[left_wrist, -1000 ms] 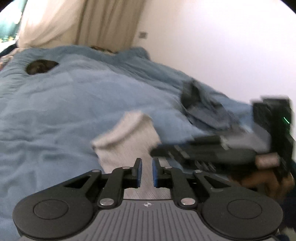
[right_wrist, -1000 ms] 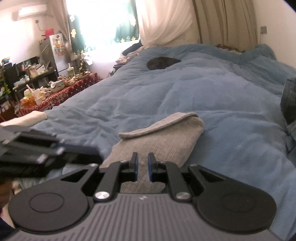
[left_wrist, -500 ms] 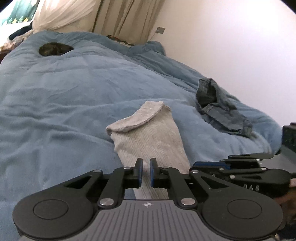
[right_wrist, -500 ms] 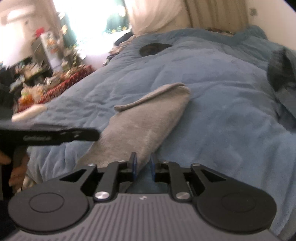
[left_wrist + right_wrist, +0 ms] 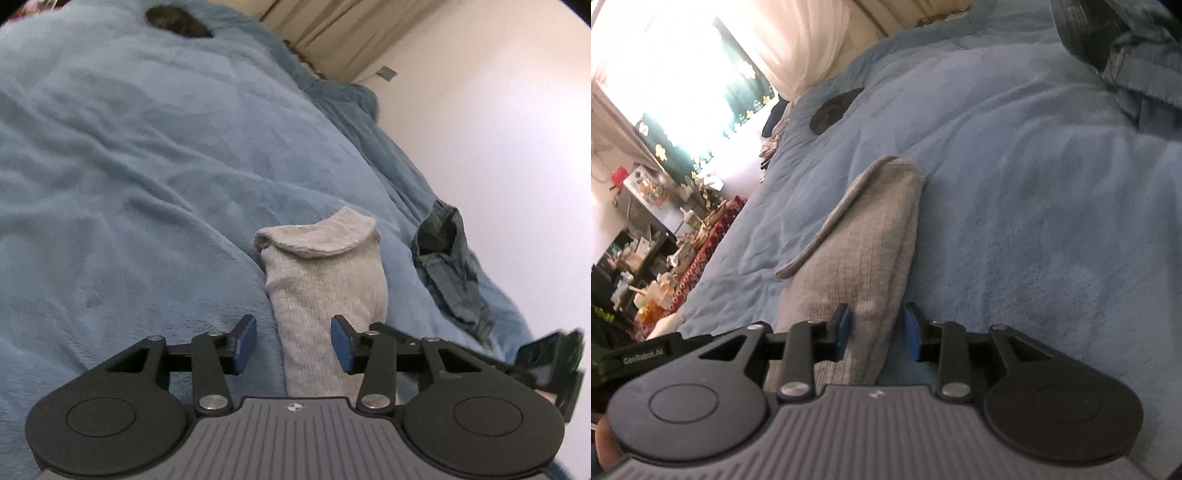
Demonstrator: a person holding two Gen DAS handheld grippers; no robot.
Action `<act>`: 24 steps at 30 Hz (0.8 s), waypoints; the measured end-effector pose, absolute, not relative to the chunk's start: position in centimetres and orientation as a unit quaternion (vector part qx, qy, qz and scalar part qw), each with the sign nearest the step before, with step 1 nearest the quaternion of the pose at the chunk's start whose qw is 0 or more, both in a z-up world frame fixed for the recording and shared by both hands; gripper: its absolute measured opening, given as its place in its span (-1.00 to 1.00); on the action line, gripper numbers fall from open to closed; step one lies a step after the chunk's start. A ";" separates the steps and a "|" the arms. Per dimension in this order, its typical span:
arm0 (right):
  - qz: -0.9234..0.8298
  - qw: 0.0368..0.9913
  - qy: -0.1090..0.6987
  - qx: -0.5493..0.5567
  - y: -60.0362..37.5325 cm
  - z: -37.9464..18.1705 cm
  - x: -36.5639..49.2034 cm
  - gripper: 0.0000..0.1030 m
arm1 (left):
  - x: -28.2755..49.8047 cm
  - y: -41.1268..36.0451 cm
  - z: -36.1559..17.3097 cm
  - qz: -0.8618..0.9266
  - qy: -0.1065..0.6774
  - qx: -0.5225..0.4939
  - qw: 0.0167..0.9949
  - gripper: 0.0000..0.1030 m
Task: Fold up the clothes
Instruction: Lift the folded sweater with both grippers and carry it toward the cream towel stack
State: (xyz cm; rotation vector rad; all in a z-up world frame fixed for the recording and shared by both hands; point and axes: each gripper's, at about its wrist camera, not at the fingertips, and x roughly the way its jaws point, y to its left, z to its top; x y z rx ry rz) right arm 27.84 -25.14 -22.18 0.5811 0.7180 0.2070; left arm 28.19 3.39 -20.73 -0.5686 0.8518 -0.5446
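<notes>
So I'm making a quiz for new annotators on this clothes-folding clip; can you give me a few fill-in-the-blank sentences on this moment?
1. The grey garment lies on a bed cover whose colour is ____.
2. The left gripper has its jaws ____, one on either side of the grey garment.
3. The far end of the grey garment is ____ back over itself.
4. The darker denim garment lies on the grey garment's ____ side in the left wrist view.

Missing words: blue; open; folded; right
</notes>
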 end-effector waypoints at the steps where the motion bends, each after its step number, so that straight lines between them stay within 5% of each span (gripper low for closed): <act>1: 0.101 0.888 0.346 0.286 -25.2 -22.5 28.1 -0.33 | 28.4 3.3 -20.8 -0.261 0.402 -0.272 0.834 -0.17; 7: 0.106 0.874 0.350 0.320 -25.8 -24.1 29.9 -0.34 | 29.2 2.2 -21.2 -0.276 0.407 -0.274 0.827 -0.23; 12: 0.116 0.888 0.335 0.293 -25.3 -23.7 30.2 -0.67 | 28.7 2.0 -21.2 -0.267 0.388 -0.278 0.837 -0.68; 24: 0.172 0.933 0.256 0.184 -19.4 -15.1 28.1 -0.71 | 25.3 4.3 -14.3 -0.259 0.284 -0.221 0.896 -0.73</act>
